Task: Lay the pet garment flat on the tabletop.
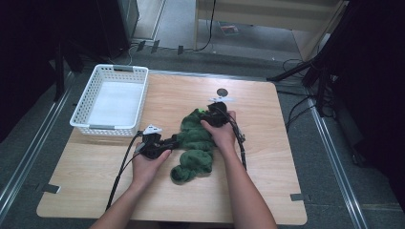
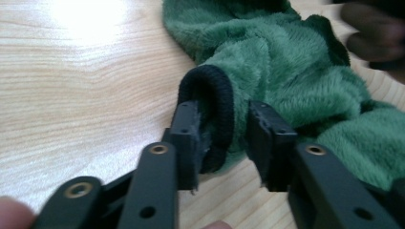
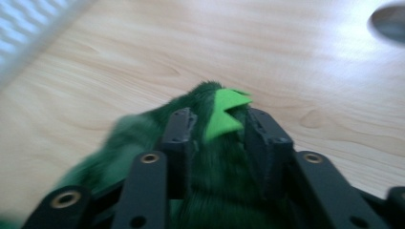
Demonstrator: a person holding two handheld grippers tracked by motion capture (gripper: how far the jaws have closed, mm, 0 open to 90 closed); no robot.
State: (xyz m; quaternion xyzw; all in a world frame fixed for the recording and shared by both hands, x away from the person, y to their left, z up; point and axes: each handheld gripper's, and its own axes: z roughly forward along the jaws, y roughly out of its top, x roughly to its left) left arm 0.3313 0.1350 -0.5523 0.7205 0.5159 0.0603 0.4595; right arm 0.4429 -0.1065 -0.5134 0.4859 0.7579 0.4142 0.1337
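The left gripper (image 2: 222, 143) sits closest to the lens in its own view, its jaws standing apart with the black ribbed cuff (image 2: 210, 95) of a green fleece garment (image 1: 196, 143) between them; the left pad looks to touch the cuff's edge, while the right pad stands clear, so this is no clamp. The right gripper (image 3: 217, 136) is likewise parted, straddling a bright green tag (image 3: 224, 112) on the garment's far end, the pile bulging between the jaws without being pinched.

The garment lies crumpled near the middle of the wooden table (image 1: 267, 181), just right of the white plastic basket (image 1: 112, 100) that stands at the table's far left corner. It should handle as light, soft and limp: it will sag and drag from wherever it is lifted, and the plush pile may slip in a shallow bite. The ribbed cuff is the firmest hold, being thicker and elastic; the tag is thin and could pull free.

Beyond the garment, a small dark round disc (image 1: 221, 91) rests on the table. The table is pale, smooth woodgrain, catching glare. Around it lie grey flooring, trailing cables and dark stands.
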